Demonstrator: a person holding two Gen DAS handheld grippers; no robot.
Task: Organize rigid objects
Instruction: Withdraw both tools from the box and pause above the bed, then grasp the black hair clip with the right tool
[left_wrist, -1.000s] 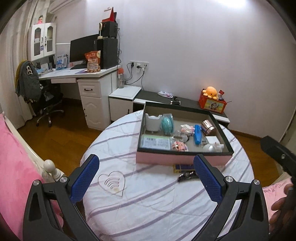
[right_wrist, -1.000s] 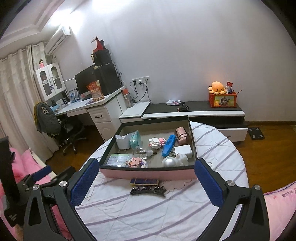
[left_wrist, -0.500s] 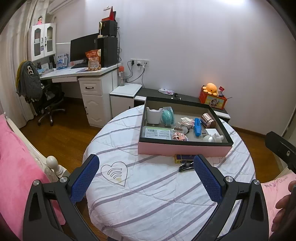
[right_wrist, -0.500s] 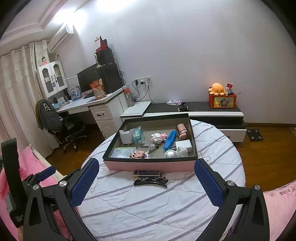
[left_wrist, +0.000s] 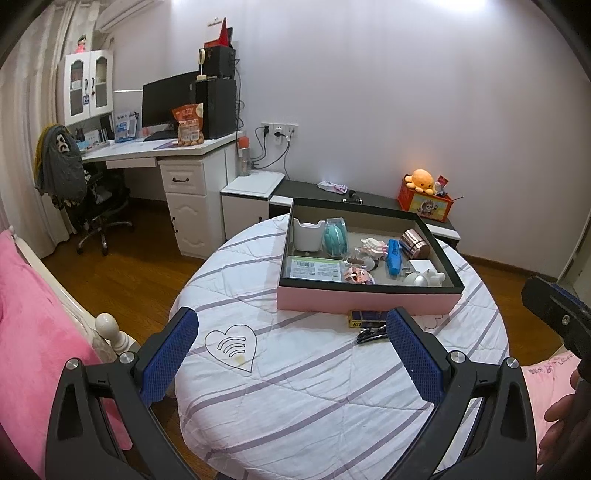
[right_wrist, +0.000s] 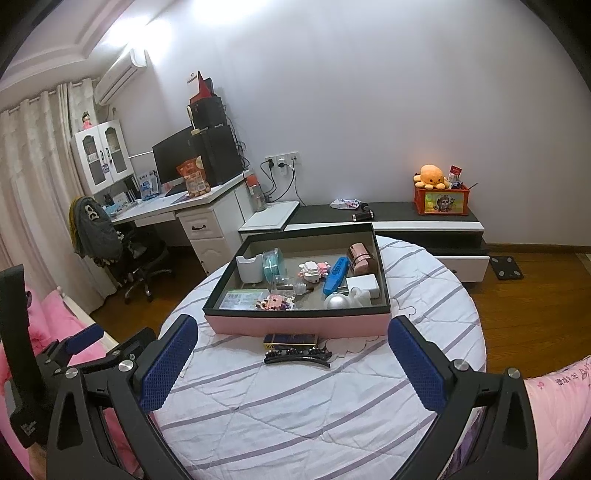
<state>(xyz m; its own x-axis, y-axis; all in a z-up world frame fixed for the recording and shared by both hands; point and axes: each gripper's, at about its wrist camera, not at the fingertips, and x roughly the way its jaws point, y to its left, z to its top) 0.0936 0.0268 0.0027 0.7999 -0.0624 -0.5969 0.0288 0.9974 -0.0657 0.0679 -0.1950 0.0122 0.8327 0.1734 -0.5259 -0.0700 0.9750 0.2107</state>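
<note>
Blue fingers (left_wrist: 168, 356) of the left gripper (left_wrist: 291, 354) spread wide apart, holding nothing. Blue fingers (right_wrist: 415, 365) of the right gripper (right_wrist: 291, 363) spread just as wide, also holding nothing. Both up over the near side of the round table (right_wrist: 295, 413) with its striped white cloth. On the cloth, a black hair clip (right_wrist: 296, 357), and just behind it a small dark box (right_wrist: 290, 340), right up against the pink tray (right_wrist: 299, 326). Inside the tray, a white cup (right_wrist: 248, 268), a blue bar (right_wrist: 335, 276), a pink tin (right_wrist: 360, 257) and more little things. Far behind, a white desk (left_wrist: 162, 151) by the wall.
</note>
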